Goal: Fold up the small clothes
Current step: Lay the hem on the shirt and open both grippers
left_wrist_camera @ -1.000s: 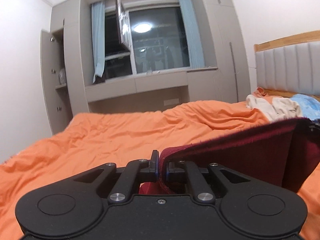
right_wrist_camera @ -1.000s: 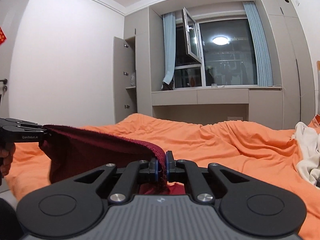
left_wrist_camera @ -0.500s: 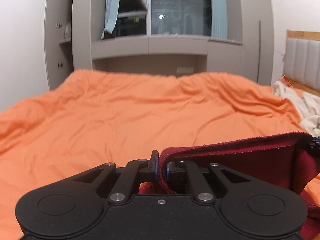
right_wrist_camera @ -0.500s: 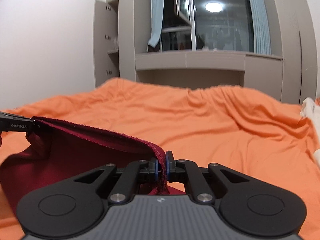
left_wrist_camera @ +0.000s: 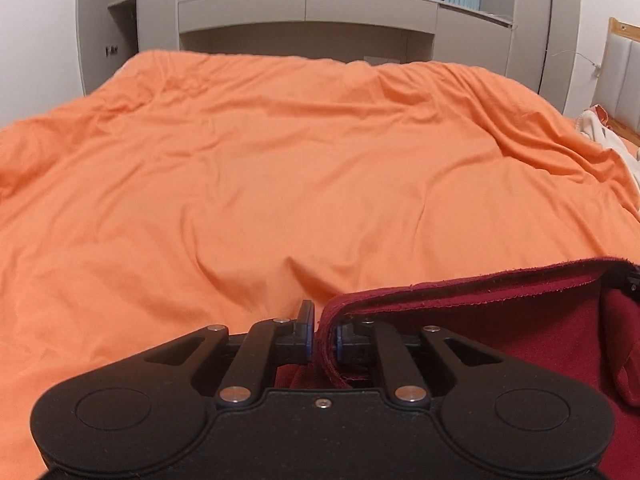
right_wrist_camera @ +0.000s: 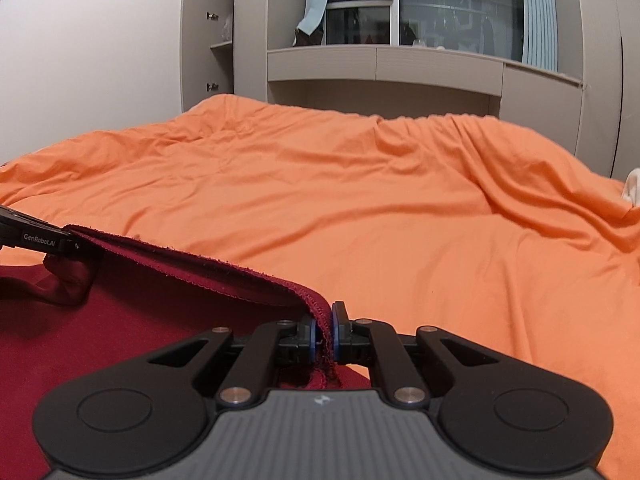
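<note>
At the left of the pair, the left gripper [left_wrist_camera: 322, 336] has its jaws closed on the stitched hem of a dark red garment [left_wrist_camera: 480, 320]. A thin sliver may show beside one pad, though the view is too tight to be sure. From there the hem runs rightward and slightly up across the lower right of the left wrist view. It is a raised, fuzzy-edged ridge, and the rest of the cloth sags in soft folds beneath it onto the orange bed cover [left_wrist_camera: 280, 160]. The cover is matte, lightly creased cotton and fills the middle of both views. A pale heap of other clothes [left_wrist_camera: 600, 136] sits at its far right edge, near the headboard. At the right end of the hem, the right gripper [right_wrist_camera: 324, 330] has its jaws clamped on the other corner, with the knit edge doubled between the pads. So the garment's long axis lies straight across between the two sets of jaws, hem uppermost, low over the near edge of the bed. Neither hand is nearer to it, since each holds one end. The likely next move is to lay the cloth flat forward onto the open cover ahead. That calls for both ends to travel together so the limp, stretchy fabric does not twist.
</note>
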Motion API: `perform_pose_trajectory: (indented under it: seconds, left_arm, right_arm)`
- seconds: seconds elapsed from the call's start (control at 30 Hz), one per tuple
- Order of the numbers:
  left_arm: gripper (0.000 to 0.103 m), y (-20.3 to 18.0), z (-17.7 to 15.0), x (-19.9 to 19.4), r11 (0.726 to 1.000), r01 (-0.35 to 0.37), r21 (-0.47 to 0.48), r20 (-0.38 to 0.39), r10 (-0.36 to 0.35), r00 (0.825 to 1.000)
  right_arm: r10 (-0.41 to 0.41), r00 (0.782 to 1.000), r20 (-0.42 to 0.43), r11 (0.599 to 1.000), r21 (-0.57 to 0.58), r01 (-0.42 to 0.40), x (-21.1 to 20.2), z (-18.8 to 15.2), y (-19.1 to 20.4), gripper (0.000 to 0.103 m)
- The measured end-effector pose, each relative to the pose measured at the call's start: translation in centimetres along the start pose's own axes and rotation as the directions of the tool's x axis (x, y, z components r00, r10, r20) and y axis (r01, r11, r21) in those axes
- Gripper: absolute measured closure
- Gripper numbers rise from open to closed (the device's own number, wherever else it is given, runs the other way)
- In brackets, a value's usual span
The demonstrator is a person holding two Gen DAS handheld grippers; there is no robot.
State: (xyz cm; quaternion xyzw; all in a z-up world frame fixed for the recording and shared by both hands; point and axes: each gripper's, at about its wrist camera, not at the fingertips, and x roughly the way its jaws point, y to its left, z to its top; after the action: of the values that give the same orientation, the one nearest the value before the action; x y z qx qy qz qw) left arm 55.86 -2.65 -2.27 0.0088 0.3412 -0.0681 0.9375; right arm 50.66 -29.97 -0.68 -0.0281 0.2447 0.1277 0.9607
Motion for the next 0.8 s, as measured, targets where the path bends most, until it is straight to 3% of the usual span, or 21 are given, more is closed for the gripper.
perform_pose_trajectory:
  seconds: [0.3, 0.47, 0.5, 0.53, 0.57, 0.6, 0.63, 0.67, 0.8]
  left_arm:
    - [0.09, 0.2, 0.6, 1.4, 0.999, -0.006, -0.039, -0.018, 0.006, 1.0]
    - [0.071, 0.2, 0.8, 1.7, 0.999, -0.032, -0.026, -0.042, 0.031, 0.999]
    - [0.069, 0.3, 0.9, 1.6, 0.999, -0.026, -0.036, -0.044, 0.024, 0.999]
    - [0.059, 0.6, 1.0, 1.5, 0.999, -0.015, -0.048, -0.047, 0.013, 0.999]
    - [0.042, 0.7, 1.1, 1.3, 0.998, -0.001, -0.059, -0.048, -0.002, 0.999]
    - [0.034, 0.9, 1.2, 1.0, 0.998, 0.013, -0.068, -0.042, -0.016, 0.999]
    - [0.023, 1.0, 1.3, 0.6, 0.997, 0.022, -0.072, -0.029, -0.024, 0.999]
    - [0.018, 1.0, 1.5, 0.1, 0.997, 0.026, -0.072, -0.016, -0.028, 0.999]
    - [0.004, 0.6, 2.1, -1.9, 0.997, 0.054, -0.053, 0.017, -0.053, 0.998]
  right_arm:
    - [-0.004, 1.0, -0.02, 1.0, 0.015, 0.004, 1.5, 0.0, -0.3, 0.094]
    - [-0.004, 0.999, -0.047, 0.999, 0.035, 0.006, 2.0, 0.0, -0.8, 0.089]
    - [-0.004, 0.999, -0.049, 0.999, 0.038, 0.006, 2.0, 0.0, -0.9, 0.086]
    - [-0.006, 0.999, -0.053, 0.999, 0.042, 0.008, 2.0, 0.0, -1.0, 0.078]
    - [-0.011, 0.998, -0.057, 0.999, 0.043, 0.014, 2.0, 0.1, -1.1, 0.066]
    - [-0.019, 0.998, -0.061, 0.999, 0.045, 0.021, 2.0, 0.1, -1.2, 0.058]
    - [-0.027, 0.997, -0.066, 0.998, 0.049, 0.03, 2.0, 0.2, -1.4, 0.043]
    - [-0.03, 0.997, -0.068, 0.998, 0.057, 0.034, 1.9, 0.3, -1.6, 0.031]
    - [-0.025, 0.998, -0.054, 0.995, 0.097, 0.03, 1.0, 1.2, -2.5, 0.011]
